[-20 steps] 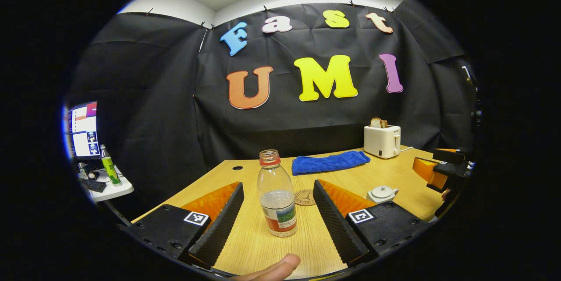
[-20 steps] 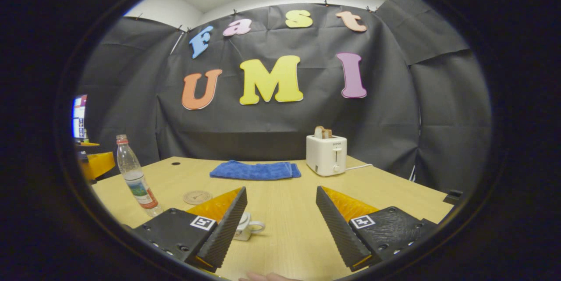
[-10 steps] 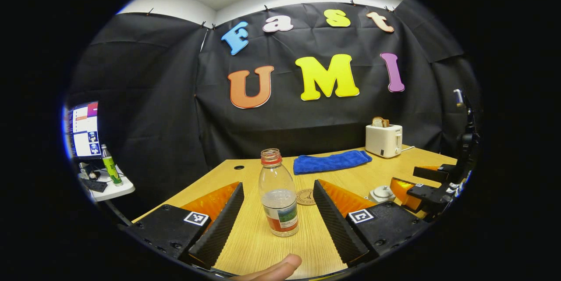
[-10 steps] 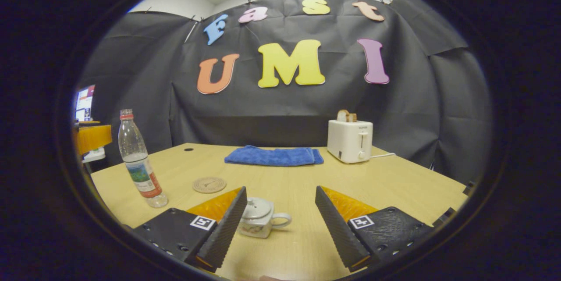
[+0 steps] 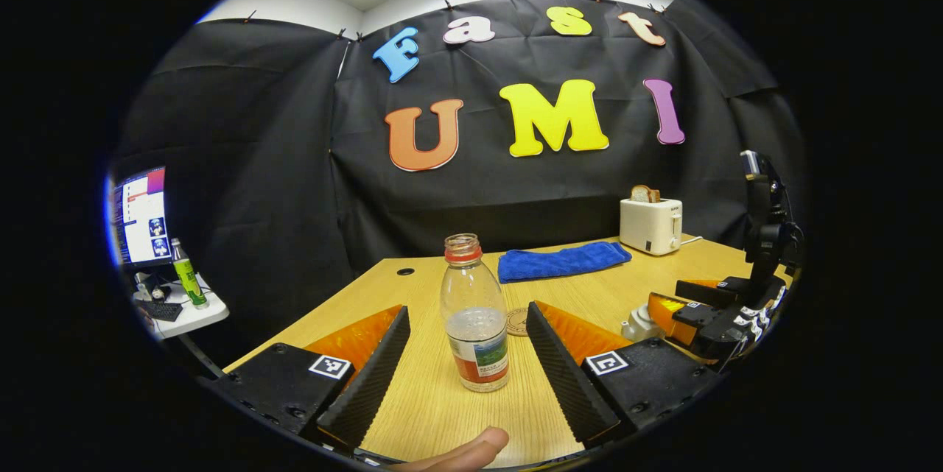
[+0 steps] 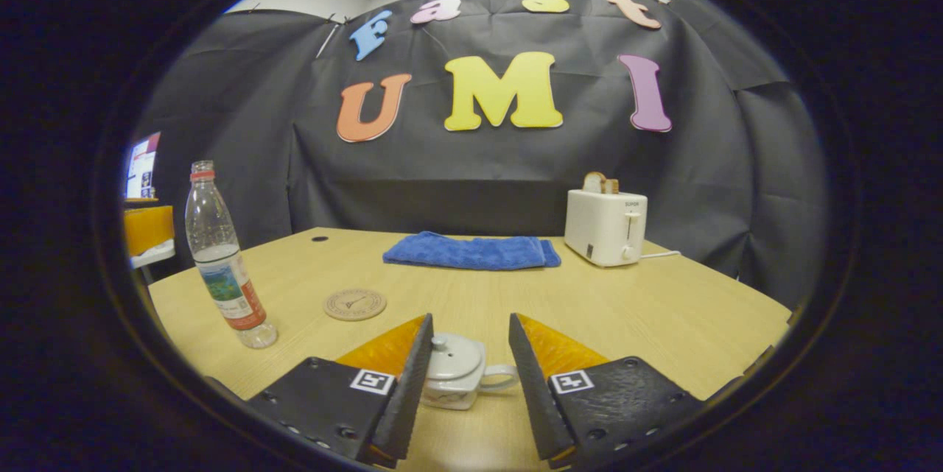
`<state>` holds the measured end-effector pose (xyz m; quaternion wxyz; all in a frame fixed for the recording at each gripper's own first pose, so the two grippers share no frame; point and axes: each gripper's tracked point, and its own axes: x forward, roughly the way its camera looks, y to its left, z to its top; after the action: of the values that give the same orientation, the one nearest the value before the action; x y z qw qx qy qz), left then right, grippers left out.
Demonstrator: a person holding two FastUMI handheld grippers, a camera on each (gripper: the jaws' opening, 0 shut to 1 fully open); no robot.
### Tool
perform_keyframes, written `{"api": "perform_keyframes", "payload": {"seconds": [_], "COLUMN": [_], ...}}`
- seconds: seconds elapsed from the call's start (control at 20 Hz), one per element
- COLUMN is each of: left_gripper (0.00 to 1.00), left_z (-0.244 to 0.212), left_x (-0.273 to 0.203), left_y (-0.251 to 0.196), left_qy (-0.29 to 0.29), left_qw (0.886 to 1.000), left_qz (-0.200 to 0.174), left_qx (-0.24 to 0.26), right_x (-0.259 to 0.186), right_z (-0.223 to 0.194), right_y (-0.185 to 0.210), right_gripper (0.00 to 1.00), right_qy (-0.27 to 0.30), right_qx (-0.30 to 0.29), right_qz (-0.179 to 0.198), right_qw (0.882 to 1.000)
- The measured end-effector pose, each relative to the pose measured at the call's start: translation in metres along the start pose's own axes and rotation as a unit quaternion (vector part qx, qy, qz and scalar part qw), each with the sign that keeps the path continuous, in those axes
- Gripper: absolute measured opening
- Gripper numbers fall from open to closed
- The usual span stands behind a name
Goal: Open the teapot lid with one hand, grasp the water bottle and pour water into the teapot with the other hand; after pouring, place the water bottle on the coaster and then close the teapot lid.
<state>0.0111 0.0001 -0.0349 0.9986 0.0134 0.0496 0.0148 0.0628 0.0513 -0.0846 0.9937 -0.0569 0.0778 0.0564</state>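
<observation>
A: Saw the left gripper [image 5: 465,310] in what state?

B: Spread wide and released, gripping nothing. Found the water bottle [image 5: 475,325] upright on the table [image 5: 442,413], just ahead and between its two fingers, with a gap on either side. Partly filled, with a red ring at the neck.

A: And beyond the bottle?

B: Noticed the coaster [image 5: 517,321] lying flat just behind it, a little toward the right finger. Farther ahead and to the right, spotted a blue towel [image 5: 563,262] and a white toaster [image 5: 650,225] with bread in its slot. Caught a person's fingertip [image 5: 464,450] at the bottom edge too.

A: Located the teapot?

B: Picked out the teapot [image 5: 635,325] well off to the right of the left gripper, partly hidden behind the right gripper [image 5: 692,310]. In the right gripper view, placed it low and close between that gripper's own fingers, with the lid [image 6: 446,361] seated on top and the handle turned toward the right finger.

A: Clamped on the lid?

B: Not clenched; held parted, one finger on each side of the lid. Saw a gap at the right finger. Could not tell about contact at the left finger, since it overlapped the teapot's edge. From there, placed the bottle and the coaster ahead and to the left.
</observation>
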Motion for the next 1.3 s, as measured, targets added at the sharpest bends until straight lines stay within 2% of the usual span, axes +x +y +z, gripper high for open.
{"api": "perform_keyframes", "payload": {"seconds": [0.05, 0.15, 0.25, 0.4, 0.5, 0.55, 0.6, 0.65, 1.0, 1.3], "left_gripper": [0.99, 0.99, 0.99, 0.99, 0.99, 0.99, 1.00, 1.00, 1.00, 0.99], "left_z": [-0.002, -0.006, -0.008, -0.013, -0.016, -0.015, -0.015, -0.014, -0.029, -0.043], "left_x": [0.001, 0.003, 0.005, 0.008, 0.009, 0.009, 0.010, 0.011, 0.023, 0.040], "left_y": [0.001, 0.000, 0.000, -0.001, -0.003, -0.003, -0.005, -0.005, -0.018, -0.018], "left_qy": [0.001, 0.007, 0.010, 0.017, 0.020, 0.018, 0.014, 0.011, 0.014, -0.011], "left_qw": [1.000, 1.000, 1.000, 1.000, 1.000, 1.000, 1.000, 1.000, 0.998, 0.999], "left_qz": [0.002, 0.001, 0.000, -0.003, -0.006, -0.007, -0.009, -0.010, -0.043, -0.038], "left_qx": [0.002, 0.002, -0.003, -0.016, -0.021, -0.020, -0.018, -0.016, -0.052, -0.010], "right_x": [0.000, 0.003, 0.006, 0.012, 0.014, 0.011, 0.011, 0.011, 0.005, -0.020], "right_z": [-0.001, 0.001, 0.000, 0.000, -0.002, -0.002, -0.002, -0.002, 0.008, 0.021], "right_y": [0.003, 0.004, 0.005, 0.012, 0.016, 0.016, 0.016, 0.016, 0.020, 0.011], "right_gripper": [0.53, 0.40, 0.36, 0.36, 0.13, 0.06, 0.07, 0.01, 0.00, 0.00], "right_qy": [-0.001, -0.003, -0.002, 0.001, 0.005, 0.005, 0.003, 0.004, -0.012, -0.033], "right_qx": [-0.006, -0.011, -0.012, -0.008, -0.013, -0.023, -0.026, -0.028, -0.054, -0.028], "right_qz": [0.001, -0.002, -0.006, 0.006, 0.007, 0.003, 0.000, -0.001, 0.019, 0.050], "right_qw": [1.000, 1.000, 1.000, 1.000, 1.000, 1.000, 1.000, 1.000, 0.998, 0.998]}}
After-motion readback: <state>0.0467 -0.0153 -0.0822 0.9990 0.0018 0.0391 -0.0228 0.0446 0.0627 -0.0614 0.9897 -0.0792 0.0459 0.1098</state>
